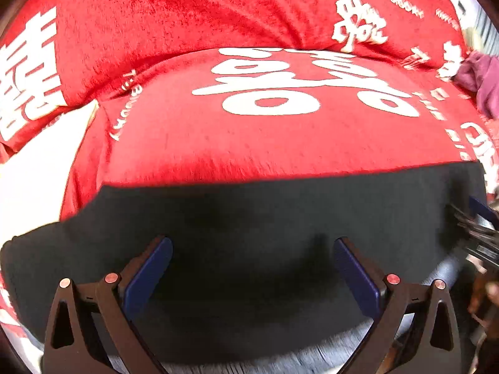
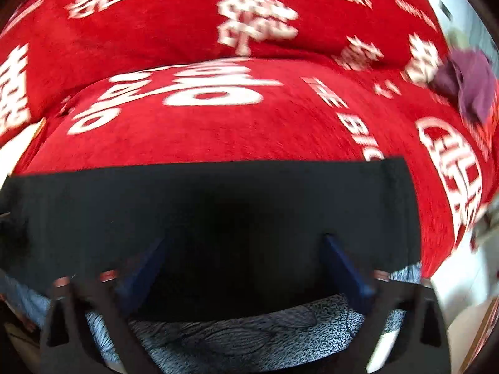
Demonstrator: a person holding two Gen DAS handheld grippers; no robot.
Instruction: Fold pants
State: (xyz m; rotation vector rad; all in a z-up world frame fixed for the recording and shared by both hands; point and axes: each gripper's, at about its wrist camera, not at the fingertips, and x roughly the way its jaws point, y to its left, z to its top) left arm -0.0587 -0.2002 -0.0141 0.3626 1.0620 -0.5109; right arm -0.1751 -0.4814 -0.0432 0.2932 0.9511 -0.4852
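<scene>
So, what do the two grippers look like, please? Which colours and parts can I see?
The left gripper has two black plastic fingers with triangular cut-outs, round copper-coloured pins at the joints, and flat dark blue pads on the inner faces. The right gripper appears to be the same design, black with blue pads, but it is blurred. No cables or sleeves are visible.

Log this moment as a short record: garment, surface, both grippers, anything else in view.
garment: black pants, lying flat, far edge straight across the red cover
surface: red cover with white lettering, over a cushioned seat
left gripper: open, over the pants, nothing between the fingers
right gripper: open wide, over the pants, nothing gripped; picture blurred
other: purple cloth bunched at the far right on the cover; patterned blue-white fabric under the near edge of the pants
</scene>
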